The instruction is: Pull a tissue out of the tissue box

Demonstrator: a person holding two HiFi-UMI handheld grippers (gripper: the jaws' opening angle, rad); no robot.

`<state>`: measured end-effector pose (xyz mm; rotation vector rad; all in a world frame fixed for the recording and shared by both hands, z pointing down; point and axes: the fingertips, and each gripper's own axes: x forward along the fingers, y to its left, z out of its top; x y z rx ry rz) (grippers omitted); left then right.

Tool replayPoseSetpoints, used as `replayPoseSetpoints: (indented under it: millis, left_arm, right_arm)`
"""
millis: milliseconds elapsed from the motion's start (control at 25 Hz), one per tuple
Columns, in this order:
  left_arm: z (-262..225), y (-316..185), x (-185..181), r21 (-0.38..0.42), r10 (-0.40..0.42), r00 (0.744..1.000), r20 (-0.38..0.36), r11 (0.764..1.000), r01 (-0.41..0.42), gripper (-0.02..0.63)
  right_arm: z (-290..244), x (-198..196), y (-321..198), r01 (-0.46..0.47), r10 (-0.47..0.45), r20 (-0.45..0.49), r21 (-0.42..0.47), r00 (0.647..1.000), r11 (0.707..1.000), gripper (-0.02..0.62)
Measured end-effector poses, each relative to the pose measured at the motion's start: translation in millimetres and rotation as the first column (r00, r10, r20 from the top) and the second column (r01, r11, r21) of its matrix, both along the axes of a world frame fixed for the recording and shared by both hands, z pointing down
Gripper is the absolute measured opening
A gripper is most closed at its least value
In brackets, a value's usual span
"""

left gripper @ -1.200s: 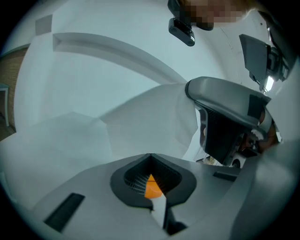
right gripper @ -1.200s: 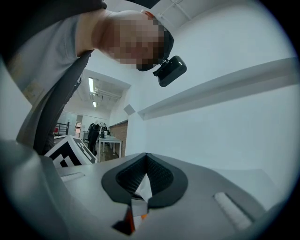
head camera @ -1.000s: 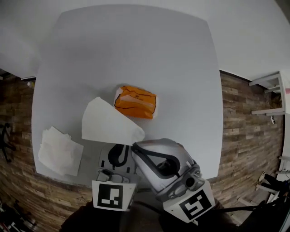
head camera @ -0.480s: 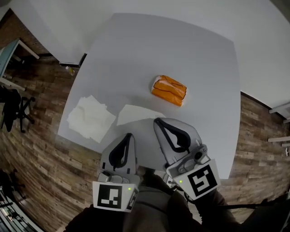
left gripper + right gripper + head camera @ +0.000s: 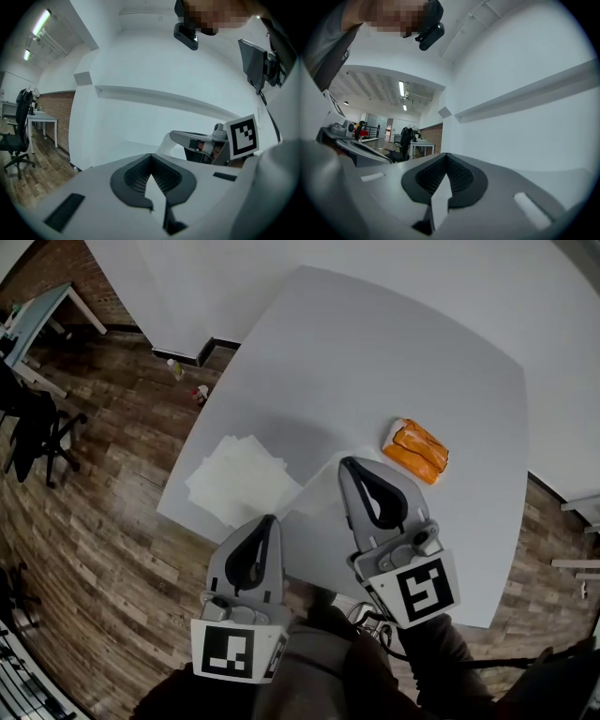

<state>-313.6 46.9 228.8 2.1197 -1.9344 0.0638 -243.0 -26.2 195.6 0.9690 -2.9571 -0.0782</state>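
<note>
both grippers sit in the lower middle of the head view, side by side, pointing up the frame. the left gripper is the lower one, its left marker cube close to the bottom edge. the right gripper reaches higher and leans slightly left, with the right marker cube behind it. each pair of jaws is pinched together on a thin edge of the tissue. a dark sleeve trails off below the right gripper.

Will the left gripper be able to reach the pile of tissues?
Probably yes. The pile of tissues lies on the table just ahead of the left gripper, with nothing between them. The right gripper and its tissue are off to the side.
</note>
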Motion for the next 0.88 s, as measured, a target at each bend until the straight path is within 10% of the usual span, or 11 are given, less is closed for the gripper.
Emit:
replayPoseSetpoints:
  millis: [440, 880]
  left_arm:
    - [19.8, -0.8, -116.1, -0.049, -0.024, 0.999, -0.029, 0.999, 0.023, 0.000]
    - [36.7, 11.8, -148.8, -0.075, -0.058, 0.998, -0.028, 0.996, 0.056, 0.000]
  right_arm:
    - [5.2, -120.8, -23.2, -0.017, 0.017, -0.008, 0.042, 1.000, 0.999, 0.003]
    - [74.3, -142.9, 2.9, -0.008, 0.007, -0.039, -0.039, 0.999, 0.999, 0.003]
